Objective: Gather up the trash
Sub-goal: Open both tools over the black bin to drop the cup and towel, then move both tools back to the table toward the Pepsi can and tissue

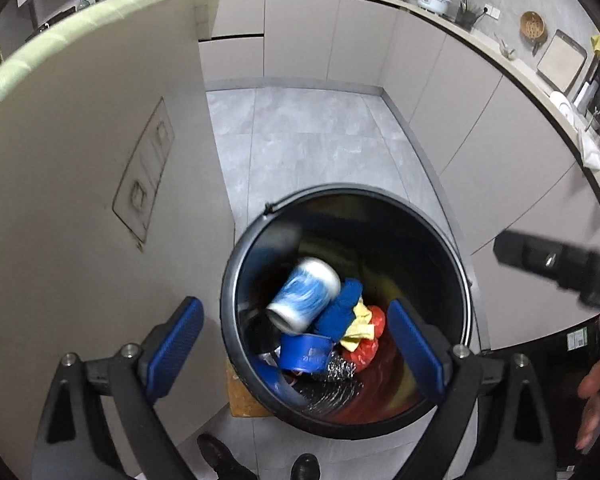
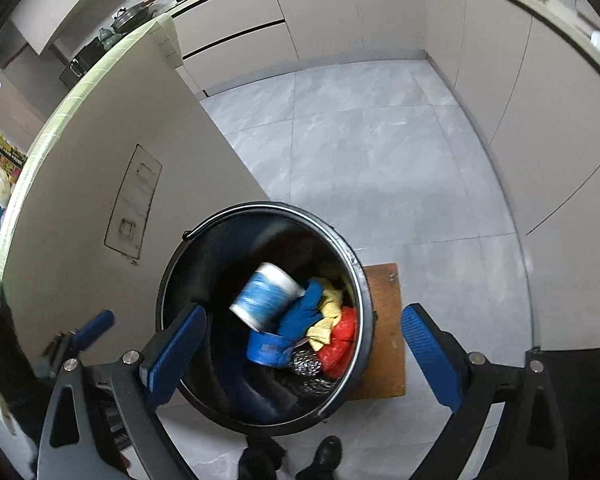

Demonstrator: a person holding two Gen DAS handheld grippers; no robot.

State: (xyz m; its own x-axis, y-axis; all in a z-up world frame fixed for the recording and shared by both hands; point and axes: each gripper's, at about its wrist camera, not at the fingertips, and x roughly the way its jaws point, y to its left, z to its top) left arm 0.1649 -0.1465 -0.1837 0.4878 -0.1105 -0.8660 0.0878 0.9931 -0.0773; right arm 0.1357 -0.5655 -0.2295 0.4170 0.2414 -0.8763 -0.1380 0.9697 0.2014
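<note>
A black round trash bin (image 1: 236, 272) stands on the floor below both grippers; it also shows in the right wrist view (image 2: 168, 280). A blue and white can (image 1: 305, 294) (image 2: 266, 295), blurred, is inside the bin mouth above the other trash and touches neither gripper. Under it lie a blue tape roll (image 1: 306, 353) (image 2: 269, 347), blue, yellow and red wrappers (image 1: 366, 340) (image 2: 336, 340) and a silvery scrubber (image 2: 306, 362). My left gripper (image 1: 296, 350) is open and empty over the bin. My right gripper (image 2: 304, 354) is open and empty over the bin.
A beige cabinet side (image 1: 92, 184) (image 2: 100, 184) stands close on the left of the bin. A wooden board (image 2: 384, 328) lies under the bin. Grey floor tiles (image 1: 300, 136) run to the kitchen cabinets (image 1: 480, 112). The person's shoes (image 2: 328, 456) are below.
</note>
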